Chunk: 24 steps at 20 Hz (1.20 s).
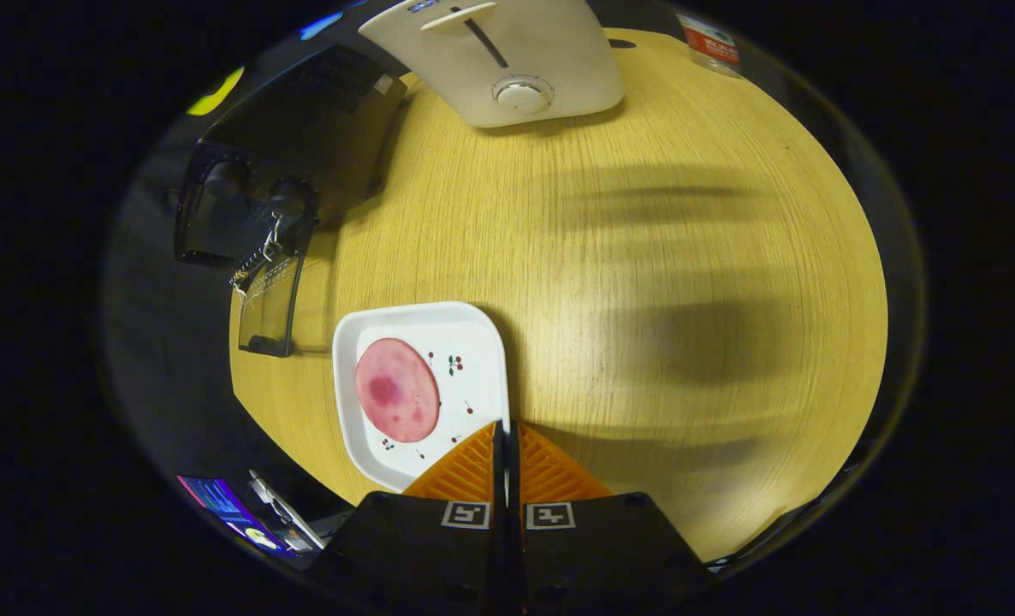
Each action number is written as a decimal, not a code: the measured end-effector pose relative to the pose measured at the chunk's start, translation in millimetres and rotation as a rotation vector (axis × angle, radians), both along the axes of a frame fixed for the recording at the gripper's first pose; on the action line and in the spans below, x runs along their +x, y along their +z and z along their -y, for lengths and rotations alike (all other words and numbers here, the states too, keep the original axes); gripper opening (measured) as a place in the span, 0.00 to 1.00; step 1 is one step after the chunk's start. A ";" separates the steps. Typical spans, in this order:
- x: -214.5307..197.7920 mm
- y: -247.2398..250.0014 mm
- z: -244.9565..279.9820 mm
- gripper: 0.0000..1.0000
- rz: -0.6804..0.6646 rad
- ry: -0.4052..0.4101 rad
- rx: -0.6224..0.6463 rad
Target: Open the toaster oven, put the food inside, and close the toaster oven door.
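Gripper view: your gripper (506, 436) has its fingers pressed together, holding nothing, tips over the plate's (482, 342) near edge. The food (396, 389) lies on the plate just ahead, left of the tips. The oven (293, 171) sits far beyond, left, its door (270, 308) apparently already down. Spread the fingers, then pinch the slice's rim squarely.

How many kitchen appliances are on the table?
2: a black toaster oven with its door down, beyond the plate, and a white toaster beside it. Gripper shut, empty.
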<state>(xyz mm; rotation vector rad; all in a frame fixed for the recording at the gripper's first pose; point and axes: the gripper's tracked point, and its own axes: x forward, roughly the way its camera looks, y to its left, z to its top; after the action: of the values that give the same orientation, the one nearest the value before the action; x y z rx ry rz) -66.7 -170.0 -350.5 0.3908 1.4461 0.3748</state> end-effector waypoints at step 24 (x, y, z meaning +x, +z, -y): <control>-30.4 107.7 -73.1 0.01 0.076 -0.414 0.320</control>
<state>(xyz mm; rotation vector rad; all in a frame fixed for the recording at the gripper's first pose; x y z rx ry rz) -97.1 -97.0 -242.9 0.9076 1.1937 0.2798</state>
